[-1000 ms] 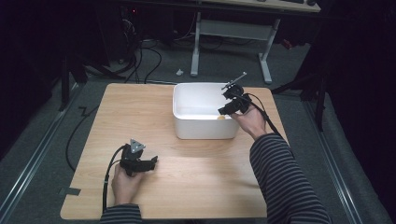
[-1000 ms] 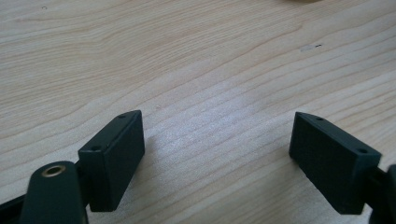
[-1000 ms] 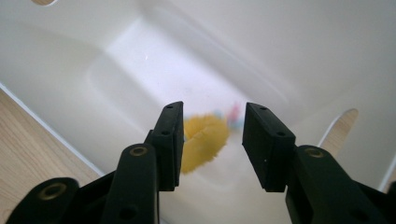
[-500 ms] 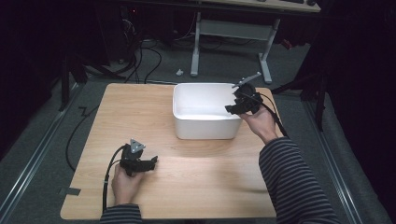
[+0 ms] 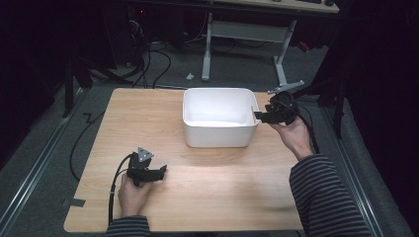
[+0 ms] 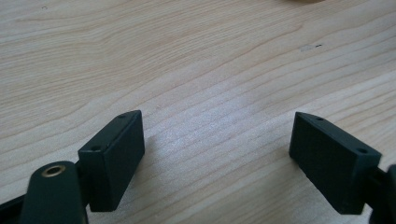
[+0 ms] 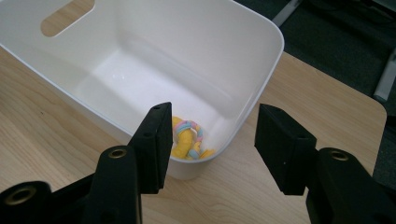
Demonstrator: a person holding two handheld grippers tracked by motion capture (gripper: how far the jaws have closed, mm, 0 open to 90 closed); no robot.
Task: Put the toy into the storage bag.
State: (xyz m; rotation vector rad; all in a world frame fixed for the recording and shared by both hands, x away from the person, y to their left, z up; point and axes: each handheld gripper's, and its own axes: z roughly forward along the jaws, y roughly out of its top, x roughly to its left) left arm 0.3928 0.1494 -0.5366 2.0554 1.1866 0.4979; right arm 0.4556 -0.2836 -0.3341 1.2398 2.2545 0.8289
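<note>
A white plastic bin (image 5: 220, 139) stands at the middle back of the wooden table (image 5: 143, 123). In the right gripper view a yellow toy with pastel rings (image 7: 186, 140) lies in the near corner of the bin (image 7: 187, 37). My right gripper (image 5: 258, 116) hovers just outside the bin's right rim, pointing at it. It is open (image 7: 215, 119) with nothing between its fingers. My left gripper (image 5: 160, 173) rests low on the table's front left, well away from the bin. It is open (image 6: 219, 135) over bare wood (image 6: 187, 56).
The bin has a handle slot (image 7: 67, 18) in its far wall. A black cable (image 5: 116, 187) trails from the left gripper over the front edge. Behind the table, a desk's metal legs (image 5: 281, 64) and cables (image 5: 163, 64) are on the grey floor.
My right gripper has drawn back to the right, from over the bin's right corner to just outside its rim. The left gripper has stayed put.
</note>
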